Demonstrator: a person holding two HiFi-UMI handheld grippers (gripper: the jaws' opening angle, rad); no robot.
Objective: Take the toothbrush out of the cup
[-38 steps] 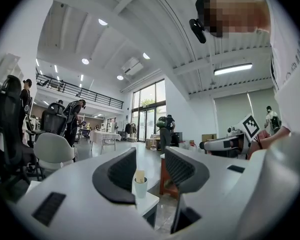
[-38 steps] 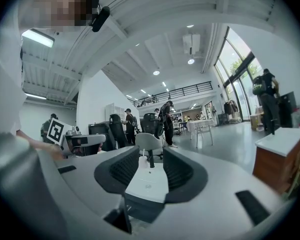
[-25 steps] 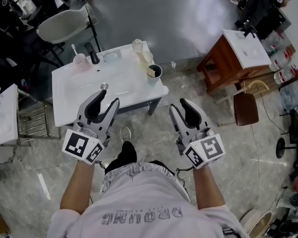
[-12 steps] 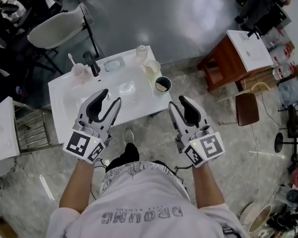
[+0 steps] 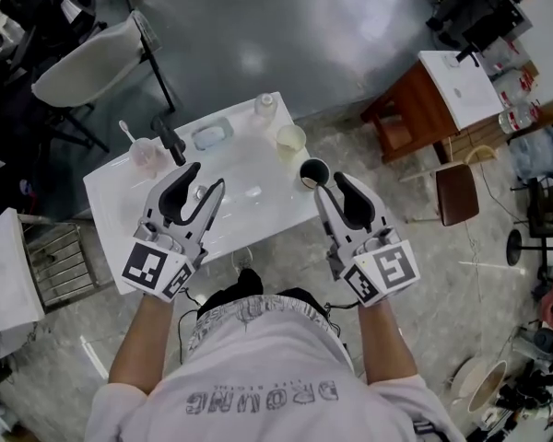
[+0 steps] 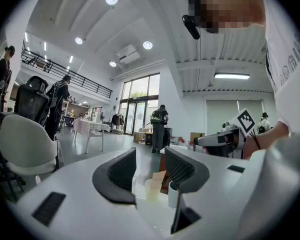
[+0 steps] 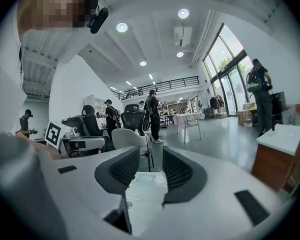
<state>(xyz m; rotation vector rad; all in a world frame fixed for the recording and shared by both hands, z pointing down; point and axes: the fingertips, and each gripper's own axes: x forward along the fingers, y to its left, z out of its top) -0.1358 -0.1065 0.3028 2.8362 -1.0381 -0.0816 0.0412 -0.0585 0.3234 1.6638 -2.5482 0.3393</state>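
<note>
Cup (image 5: 146, 157) on white washstand (image 5: 111, 199), grey floor (image 5: 304, 35)

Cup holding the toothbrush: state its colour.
Pale pink and see-through, that cup; it shows best in the head view.

Bare white basin top (image 5: 111, 196) lay open between my left gripper (image 5: 207, 179) and the translucent pink cup (image 5: 146, 157). A black tap (image 5: 171, 138) stood just right of that cup; a cream cup (image 5: 290, 140) and dark mug (image 5: 314, 172) crowded my right gripper (image 5: 331, 184).

Both forearms reach forward, left gripper (image 5: 192, 188) and right gripper (image 5: 337, 197) fingers spread, empty.
</note>
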